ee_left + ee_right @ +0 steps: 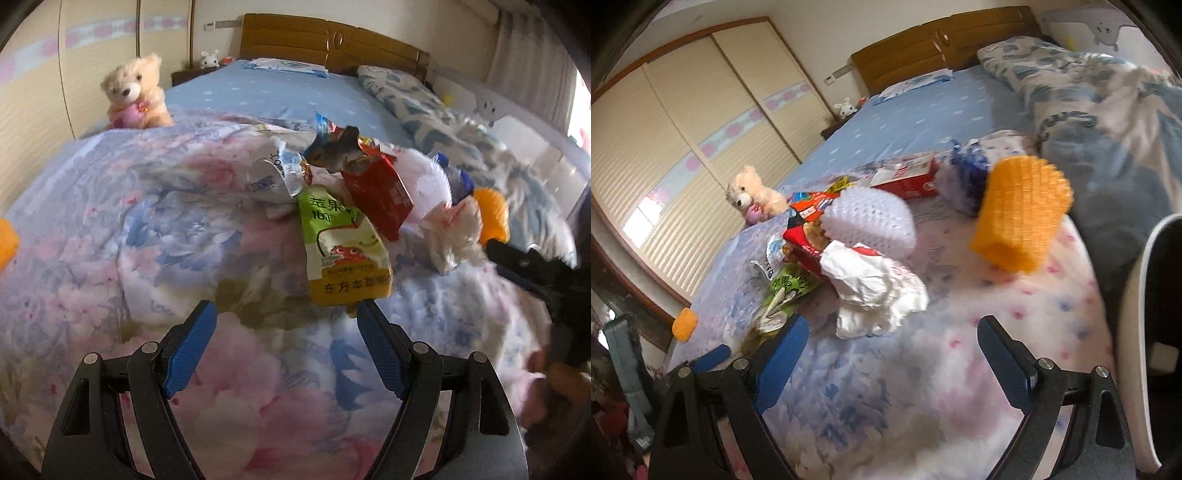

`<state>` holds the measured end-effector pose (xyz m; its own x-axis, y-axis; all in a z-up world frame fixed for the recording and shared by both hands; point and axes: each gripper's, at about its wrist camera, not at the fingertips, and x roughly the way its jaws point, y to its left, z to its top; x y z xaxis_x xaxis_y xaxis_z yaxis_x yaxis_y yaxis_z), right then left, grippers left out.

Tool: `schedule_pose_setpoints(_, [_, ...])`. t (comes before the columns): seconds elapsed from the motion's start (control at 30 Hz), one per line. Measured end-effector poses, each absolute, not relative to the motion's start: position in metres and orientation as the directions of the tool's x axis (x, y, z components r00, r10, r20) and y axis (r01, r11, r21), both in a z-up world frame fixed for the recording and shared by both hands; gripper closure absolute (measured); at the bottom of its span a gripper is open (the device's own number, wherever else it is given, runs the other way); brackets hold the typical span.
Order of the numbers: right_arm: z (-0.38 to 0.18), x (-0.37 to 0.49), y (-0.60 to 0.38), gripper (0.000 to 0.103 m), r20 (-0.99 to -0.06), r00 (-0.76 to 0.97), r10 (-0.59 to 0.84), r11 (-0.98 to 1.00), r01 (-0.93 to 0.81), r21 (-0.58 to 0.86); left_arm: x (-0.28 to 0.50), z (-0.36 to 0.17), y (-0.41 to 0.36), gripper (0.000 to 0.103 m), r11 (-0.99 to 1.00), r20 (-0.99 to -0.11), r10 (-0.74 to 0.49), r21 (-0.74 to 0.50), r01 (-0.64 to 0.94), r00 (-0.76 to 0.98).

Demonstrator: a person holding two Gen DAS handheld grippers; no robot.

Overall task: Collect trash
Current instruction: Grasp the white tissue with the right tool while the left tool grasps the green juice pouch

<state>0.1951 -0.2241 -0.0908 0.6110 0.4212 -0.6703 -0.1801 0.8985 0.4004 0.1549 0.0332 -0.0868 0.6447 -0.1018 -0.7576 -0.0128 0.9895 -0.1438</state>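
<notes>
A pile of trash lies on the floral quilt (110,229). It holds a green and yellow juice pouch (341,243), a red snack box (380,195), a crumpled white bag (271,173), white foam netting (871,218) and crumpled white paper (875,291). An orange foam net (1021,210) lies right of the pile. My left gripper (286,314) is open, just short of the juice pouch. My right gripper (890,332) is open, just short of the crumpled paper. The green pouch also shows in the right wrist view (786,291).
A teddy bear (135,94) sits at the quilt's far left edge. A second orange net (685,324) lies at the bed's left edge. A rolled blue-patterned blanket (417,107) runs along the right. The wooden headboard (332,40) and a wardrobe (683,147) stand behind.
</notes>
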Motion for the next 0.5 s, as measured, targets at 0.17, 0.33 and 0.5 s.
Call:
schedule_pose_setpoints(0.17, [-0.1, 0.212, -0.213, 0.012, -0.681, 0.591, 0.433, 0.895, -0.194, 0.401, 0.155, -0.081, 0.021, 0.015, 0.986, -0.747, -0.152, -0.162, 0.044, 0.648])
schedule_pose_setpoints(0.33, [-0.11, 0.229, -0.21, 0.048, -0.703, 0.559, 0.44, 0.892, -0.183, 0.413, 0.174, -0.081, -0.004, 0.013, 0.992, -0.746, -0.128, -0.108, 0.072, 0.654])
schedule_pose_setpoints(0.5, [-0.106, 0.219, -0.215, 0.057, -0.685, 0.569, 0.455, 0.884, -0.194, 0.426, 0.194, -0.088, -0.005, 0.031, 0.996, -0.762, -0.083, -0.09, 0.022, 0.643])
